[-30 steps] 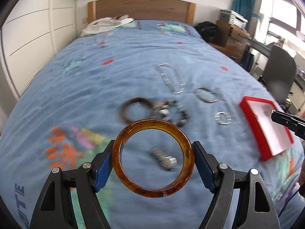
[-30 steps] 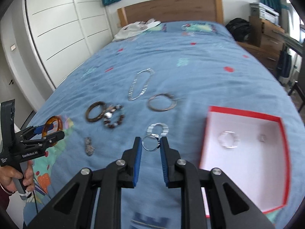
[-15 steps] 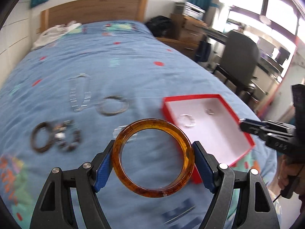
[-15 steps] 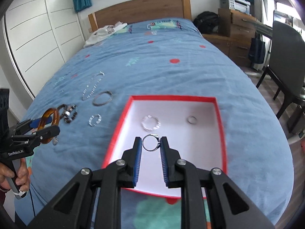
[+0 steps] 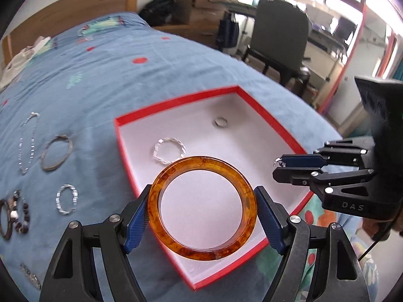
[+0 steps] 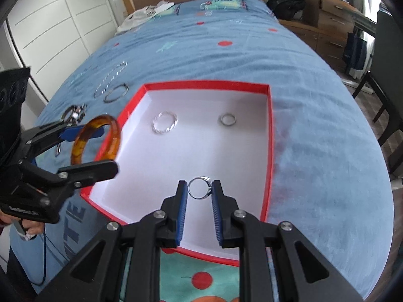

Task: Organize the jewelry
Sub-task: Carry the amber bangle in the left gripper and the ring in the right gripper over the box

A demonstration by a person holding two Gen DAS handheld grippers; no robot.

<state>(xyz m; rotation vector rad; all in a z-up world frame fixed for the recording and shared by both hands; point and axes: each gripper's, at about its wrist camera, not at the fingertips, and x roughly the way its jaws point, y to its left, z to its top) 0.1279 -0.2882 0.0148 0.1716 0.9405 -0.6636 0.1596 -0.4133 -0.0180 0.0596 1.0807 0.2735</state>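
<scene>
I am partway through tidying the jewelry. Two pieces are already lying on the white floor of the red box [image 6: 269,130]: a twisted silver bracelet [image 6: 165,122] and a small plain ring [image 6: 227,120], well apart from each other. Two more are on their way, one in each of my grippers. Several pieces are waiting on the blue bedspread [image 5: 105,75] to the left of the box: a chain [image 5: 27,143], a thin metal bangle [image 5: 57,153], a silver link bracelet [image 5: 66,199], and dark beaded bracelets [image 5: 15,212] at the edge of view. So I judge the job less than half done.

My left gripper [image 5: 202,211] is clamped wide on an amber bangle [image 5: 202,209], the blue pads pressing its outer rim from both sides. It is hanging above the near left part of the box, not touching the floor as far as I can tell.

My right gripper [image 6: 200,195] is closed narrowly on a small silver ring [image 6: 199,188], pinched at its sides near the fingertips, hovering over the near part of the box.
</scene>
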